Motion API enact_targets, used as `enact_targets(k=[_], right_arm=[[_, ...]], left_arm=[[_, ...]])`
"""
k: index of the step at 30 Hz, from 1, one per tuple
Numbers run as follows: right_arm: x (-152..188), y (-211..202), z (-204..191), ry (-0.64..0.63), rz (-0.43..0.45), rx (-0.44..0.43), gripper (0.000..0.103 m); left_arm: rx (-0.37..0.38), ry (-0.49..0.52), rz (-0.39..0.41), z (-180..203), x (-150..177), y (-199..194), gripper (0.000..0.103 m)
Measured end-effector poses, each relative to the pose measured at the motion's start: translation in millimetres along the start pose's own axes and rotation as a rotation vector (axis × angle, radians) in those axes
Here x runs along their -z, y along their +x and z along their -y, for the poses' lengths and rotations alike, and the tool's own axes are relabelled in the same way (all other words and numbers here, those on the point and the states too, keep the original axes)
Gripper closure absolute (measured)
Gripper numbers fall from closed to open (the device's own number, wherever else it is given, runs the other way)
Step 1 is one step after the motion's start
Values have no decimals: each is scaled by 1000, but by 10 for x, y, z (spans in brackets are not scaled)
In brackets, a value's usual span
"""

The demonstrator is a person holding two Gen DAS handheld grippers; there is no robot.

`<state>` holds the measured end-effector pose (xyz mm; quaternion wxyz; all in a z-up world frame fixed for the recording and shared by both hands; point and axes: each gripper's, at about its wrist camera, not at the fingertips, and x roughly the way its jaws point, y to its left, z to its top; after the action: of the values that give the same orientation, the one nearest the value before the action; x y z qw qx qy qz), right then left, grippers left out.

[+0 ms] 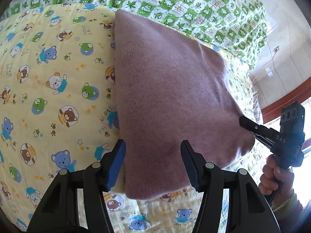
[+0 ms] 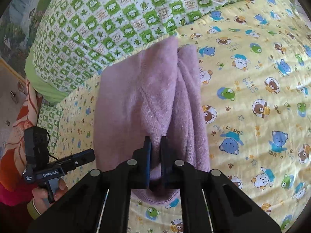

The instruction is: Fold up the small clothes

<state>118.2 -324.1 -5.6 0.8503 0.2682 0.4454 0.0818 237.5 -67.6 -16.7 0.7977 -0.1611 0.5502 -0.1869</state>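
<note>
A small pink knitted garment [image 1: 167,89] lies folded on the yellow bear-print sheet [image 1: 48,81]. My left gripper [image 1: 153,149] is open, its jaws wide apart on either side of the garment's near edge, not closed on it. My right gripper [image 2: 155,145] is shut on the garment's near edge [image 2: 155,101], with cloth bunched between the jaws. In the left wrist view the right gripper [image 1: 243,121] pinches the garment's right corner. In the right wrist view the left gripper [image 2: 91,154] sits at the garment's left edge.
A green-and-white checked quilt [image 1: 194,2] lies along the far side of the bed, also in the right wrist view [image 2: 108,19]. A wooden bed frame [image 1: 287,101] and tiled floor are at the right. Orange patterned cloth [image 2: 21,120] hangs at the left.
</note>
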Motion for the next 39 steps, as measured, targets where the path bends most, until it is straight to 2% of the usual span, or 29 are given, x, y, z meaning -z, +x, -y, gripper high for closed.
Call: enact_targets(k=[3, 7, 17, 22, 24, 25, 26, 28, 31, 39], right_arm=[[24, -35, 188, 38, 10, 33, 99], [168, 167, 355, 59, -32, 77, 99], [191, 291, 400, 17, -34, 129, 100], [153, 278, 229, -43, -43, 167, 97], [96, 201, 156, -49, -15, 163, 87], [53, 161, 120, -47, -2, 160, 68], [20, 136, 100, -42, 12, 157, 43], [-62, 75, 58, -32, 65, 129, 28], [-219, 115, 61, -19, 83, 102, 28], [-501, 598, 272, 29, -14, 48, 28]], left_arm=[[0, -1, -29, 34, -18, 172, 43], [-8, 9, -56, 50, 14, 300, 40], [13, -32, -32, -29, -128, 232, 36], [12, -39, -26, -67, -185, 215, 35], [16, -47, -21, -92, -195, 192, 34], [19, -52, -18, -100, -211, 187, 33], [23, -57, -15, -109, -231, 180, 32], [27, -67, -9, -118, -266, 179, 30], [33, -86, -7, -150, -344, 204, 27], [51, -152, -29, -248, -524, 405, 22]])
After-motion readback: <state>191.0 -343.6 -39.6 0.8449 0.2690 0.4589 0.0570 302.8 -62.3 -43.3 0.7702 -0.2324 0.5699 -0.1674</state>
